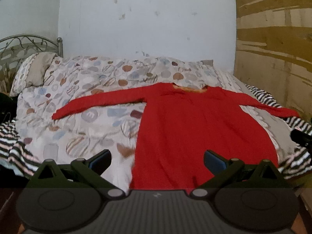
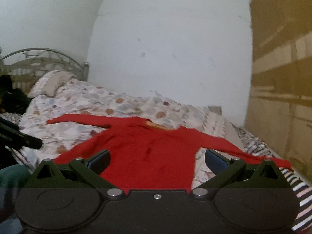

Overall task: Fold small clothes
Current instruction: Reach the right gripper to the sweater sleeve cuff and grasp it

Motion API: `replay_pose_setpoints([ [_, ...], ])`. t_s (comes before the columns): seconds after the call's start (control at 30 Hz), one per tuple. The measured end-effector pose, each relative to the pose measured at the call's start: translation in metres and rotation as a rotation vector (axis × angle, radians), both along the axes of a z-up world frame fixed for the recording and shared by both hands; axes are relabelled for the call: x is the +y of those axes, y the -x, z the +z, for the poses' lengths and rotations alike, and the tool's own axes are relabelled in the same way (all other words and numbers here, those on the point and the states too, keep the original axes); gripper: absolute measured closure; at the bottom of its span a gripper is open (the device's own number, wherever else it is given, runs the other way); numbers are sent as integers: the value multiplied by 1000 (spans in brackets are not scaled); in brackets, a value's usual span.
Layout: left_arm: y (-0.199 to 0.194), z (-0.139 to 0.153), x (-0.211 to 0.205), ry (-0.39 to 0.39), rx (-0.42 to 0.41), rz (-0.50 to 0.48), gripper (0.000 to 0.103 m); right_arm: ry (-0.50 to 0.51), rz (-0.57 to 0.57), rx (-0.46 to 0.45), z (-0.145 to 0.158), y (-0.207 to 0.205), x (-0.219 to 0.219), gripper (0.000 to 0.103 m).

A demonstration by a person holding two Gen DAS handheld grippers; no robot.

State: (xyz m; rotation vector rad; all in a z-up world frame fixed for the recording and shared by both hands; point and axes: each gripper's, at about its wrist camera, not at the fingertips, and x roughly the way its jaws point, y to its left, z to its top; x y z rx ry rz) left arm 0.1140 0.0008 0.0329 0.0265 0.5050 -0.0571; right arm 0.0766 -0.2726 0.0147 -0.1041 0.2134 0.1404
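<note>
Two grippers: both in the near foreground, above the bed's front edge; neither touches cloth
Left gripper [image 1: 157, 160]: jaws spread wide, nothing between them; aimed at the left part of the garment's lower hem
Right gripper [image 2: 157, 160]: jaws spread wide, empty; aimed at the lower right part of the body, near where the right sleeve leaves it
Red long-sleeved top [image 1: 195, 128]: lies flat on the bed, hem nearest, neckline farthest; both sleeves stretched out to the sides
Left sleeve [image 1: 97, 105]: straight, cuff well out on the patterned cover
Right sleeve [image 1: 269, 107]: runs out toward the striped cloth [image 1: 300, 130] at the bed's right edge
Patterned cover [image 1: 87, 128]: under the whole garment; some wrinkles
Pillow [image 1: 35, 72]: far left, by the metal headboard [image 1: 23, 44]; well apart from the top
Wall [image 1: 146, 19]: pale, behind the bed; brown board [image 1: 273, 39] on the right
Progress: looks like the start; garment spread but no fold visible; sleeves and body folds all left to do; likely next is a grip on a sleeve or side edge
</note>
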Motion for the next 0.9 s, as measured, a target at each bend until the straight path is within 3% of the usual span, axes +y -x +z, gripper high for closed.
replay_pose_setpoints([
  [0.4, -102, -13, -3, -1, 51, -16, 0, -234, -256, 125, -20, -107, -104, 0],
  [0.6, -143, -34, -9, 49, 84, -30, 0, -327, -332, 204, -29, -158, -165, 0],
  [0.77, -167, -51, -16, 108, 121, -47, 0, -522, -420, 299, -42, -200, -227, 0],
  [0.9, -179, -66, -20, 156, 130, -68, 0, -563, -453, 292, -51, -222, -256, 1],
])
